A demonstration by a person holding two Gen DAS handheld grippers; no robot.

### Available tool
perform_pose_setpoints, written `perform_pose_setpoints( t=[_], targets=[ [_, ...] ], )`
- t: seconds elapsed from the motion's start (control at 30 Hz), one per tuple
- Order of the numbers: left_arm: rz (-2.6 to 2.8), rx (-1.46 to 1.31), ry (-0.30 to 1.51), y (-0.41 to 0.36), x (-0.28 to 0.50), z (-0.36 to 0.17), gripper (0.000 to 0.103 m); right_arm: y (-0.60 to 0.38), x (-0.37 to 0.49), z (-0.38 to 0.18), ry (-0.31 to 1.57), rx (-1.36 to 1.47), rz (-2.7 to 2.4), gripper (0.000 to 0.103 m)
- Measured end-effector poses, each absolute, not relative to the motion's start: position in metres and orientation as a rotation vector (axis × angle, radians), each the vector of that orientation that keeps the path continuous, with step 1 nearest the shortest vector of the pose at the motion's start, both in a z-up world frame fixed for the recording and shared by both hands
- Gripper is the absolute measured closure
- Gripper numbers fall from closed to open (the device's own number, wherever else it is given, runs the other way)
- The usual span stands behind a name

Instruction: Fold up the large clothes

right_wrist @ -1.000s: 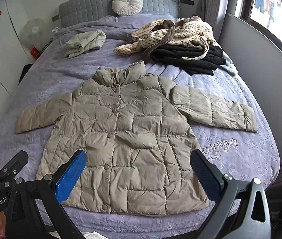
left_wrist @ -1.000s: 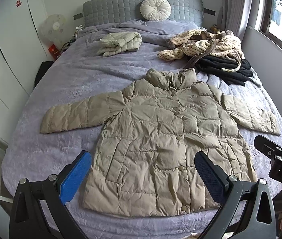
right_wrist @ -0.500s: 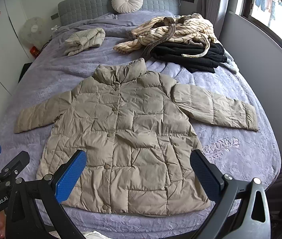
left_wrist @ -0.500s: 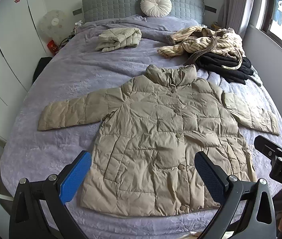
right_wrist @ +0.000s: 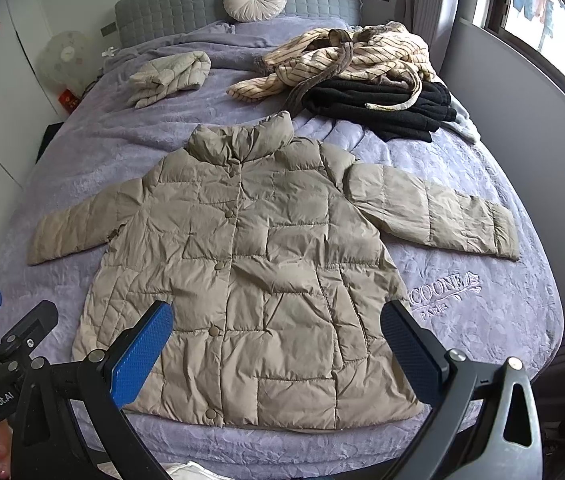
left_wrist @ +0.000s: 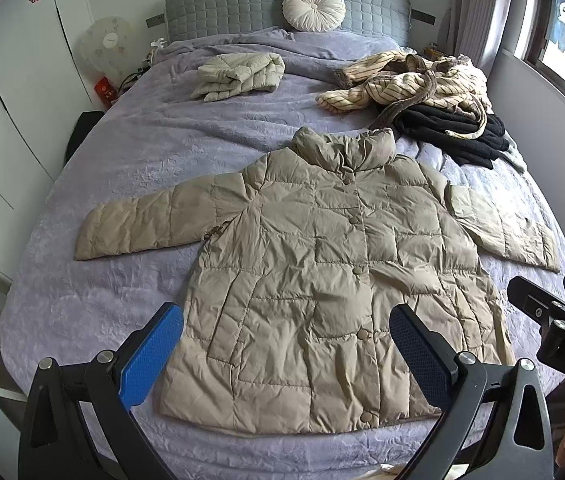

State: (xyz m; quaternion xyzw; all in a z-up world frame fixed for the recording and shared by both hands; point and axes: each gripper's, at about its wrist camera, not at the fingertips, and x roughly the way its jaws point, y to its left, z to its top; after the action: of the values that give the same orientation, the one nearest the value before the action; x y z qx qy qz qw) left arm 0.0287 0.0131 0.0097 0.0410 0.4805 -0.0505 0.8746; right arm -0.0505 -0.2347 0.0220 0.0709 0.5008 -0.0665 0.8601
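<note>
Since the jacket (left_wrist: 322, 280) is a puffy quilted thing, it looks light, soft and rather slippery, likely to spring back from a crease, so a cuff or a hem corner seems the best hold. It lies flat, buttoned, sleeves spread, on the bed (left_wrist: 130, 152), both the left tongs (left_wrist: 286, 344) and right tongs (right_wrist: 278, 336) hanging wide open and empty above its hem. Counted: one spread jacket, one folded jacket (left_wrist: 238, 76), one striped garment (left_wrist: 406, 84), one black pile (left_wrist: 454, 128), one cushion (left_wrist: 314, 6)
</note>
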Motion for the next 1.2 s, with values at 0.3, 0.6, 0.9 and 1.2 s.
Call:
perform_pose_setpoints(
  t=[0.3,0.6,0.9,1.2],
  targets=[
    [-0.107,0.086,1.005,0.014,0.03,0.011,0.0,-0.236,-0.054,0.023,1.054,0.169,-0.123,0.0],
    [-0.111,0.087,1.003,0.015,0.028,0.008,0.0,-0.237,-0.049,0.031,1.06,0.179,-0.103,0.0],
    [-0.108,0.086,1.006,0.015,0.027,0.006,0.0,-0.238,-0.048,0.032,1.061,0.184,-0.081,0.0],
    [-0.109,0.086,1.007,0.015,0.028,0.006,0.0,-0.236,-0.047,0.03,1.066,0.188,-0.073,0.0]
  ],
)
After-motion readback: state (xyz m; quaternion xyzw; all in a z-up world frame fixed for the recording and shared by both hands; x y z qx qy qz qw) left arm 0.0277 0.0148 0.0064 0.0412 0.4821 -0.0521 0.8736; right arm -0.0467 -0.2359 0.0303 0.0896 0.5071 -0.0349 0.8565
